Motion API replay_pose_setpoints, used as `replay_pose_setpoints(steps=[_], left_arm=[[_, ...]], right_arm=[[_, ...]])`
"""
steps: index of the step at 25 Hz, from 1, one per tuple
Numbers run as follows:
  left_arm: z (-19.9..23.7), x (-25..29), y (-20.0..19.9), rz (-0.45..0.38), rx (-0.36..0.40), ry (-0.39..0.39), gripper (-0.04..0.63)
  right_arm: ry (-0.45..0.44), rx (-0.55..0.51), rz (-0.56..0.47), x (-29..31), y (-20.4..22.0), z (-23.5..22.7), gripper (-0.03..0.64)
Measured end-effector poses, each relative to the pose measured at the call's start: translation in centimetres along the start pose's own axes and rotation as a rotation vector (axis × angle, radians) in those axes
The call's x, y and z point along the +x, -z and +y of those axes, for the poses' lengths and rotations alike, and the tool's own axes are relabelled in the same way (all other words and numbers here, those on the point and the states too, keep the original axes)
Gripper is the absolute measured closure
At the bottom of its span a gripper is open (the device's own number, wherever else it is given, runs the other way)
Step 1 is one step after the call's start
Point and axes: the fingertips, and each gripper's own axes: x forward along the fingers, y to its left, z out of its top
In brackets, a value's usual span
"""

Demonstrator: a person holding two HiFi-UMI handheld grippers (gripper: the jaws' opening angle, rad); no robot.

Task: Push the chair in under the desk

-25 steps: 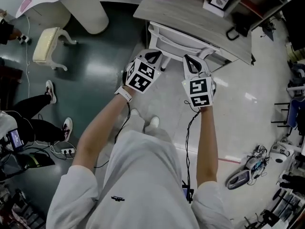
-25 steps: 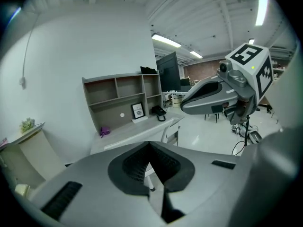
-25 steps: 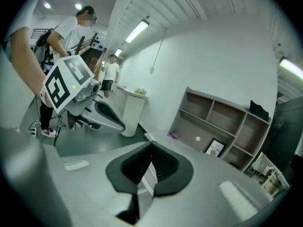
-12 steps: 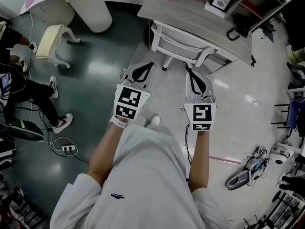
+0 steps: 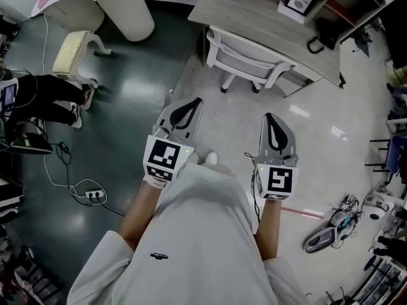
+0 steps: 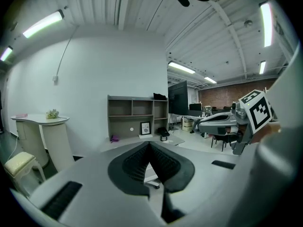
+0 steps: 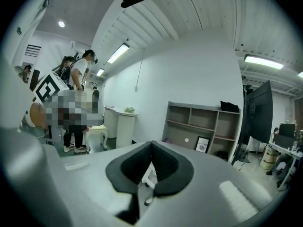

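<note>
Both grippers are now drawn back toward the person's body, whereas a second earlier they were sitting against the backrest of the chair; they are now standing well apart from it over the pale glossy floor. The left gripper is showing its black ribbed pads pressed fully together with nothing between them, and the right gripper is reading the same: jaws closed, empty. The white plastic office chair with curved armrests is standing at the front edge of the grey wood-grain desk, its seat tucked beneath the top and its backrest lying just beside that edge. By judgement, the pushing step is looking complete and the withdrawal is in hand; the next move is calling for nothing more than a check that the chair is sitting square to the front edge, with a further light push on the backrest only if it is not. The desk top is hiding the seat and most of the base, so how deep the chair is sitting cannot be told, nor whether the armrests are touching the desk edge. Both gripper views are showing the chair only as a white sliver behind the closed jaws.
</note>
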Motion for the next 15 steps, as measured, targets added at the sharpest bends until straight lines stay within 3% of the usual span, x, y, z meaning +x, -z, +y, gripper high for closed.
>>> replay_pose_setpoints(steps=[8,15], left_arm=[[-0.7,-2.0,0.1,-0.033,-0.028,0.007,0.589],[-2.2,-2.0,0.2,-0.055,-0.025,0.031,0.589]], right_arm=[[0.037,0.005,-0.050,-2.6,-1.5,-0.2,0.604],[0.078,0.056,-0.041,-3.5,0.3,-0.3,0.604]])
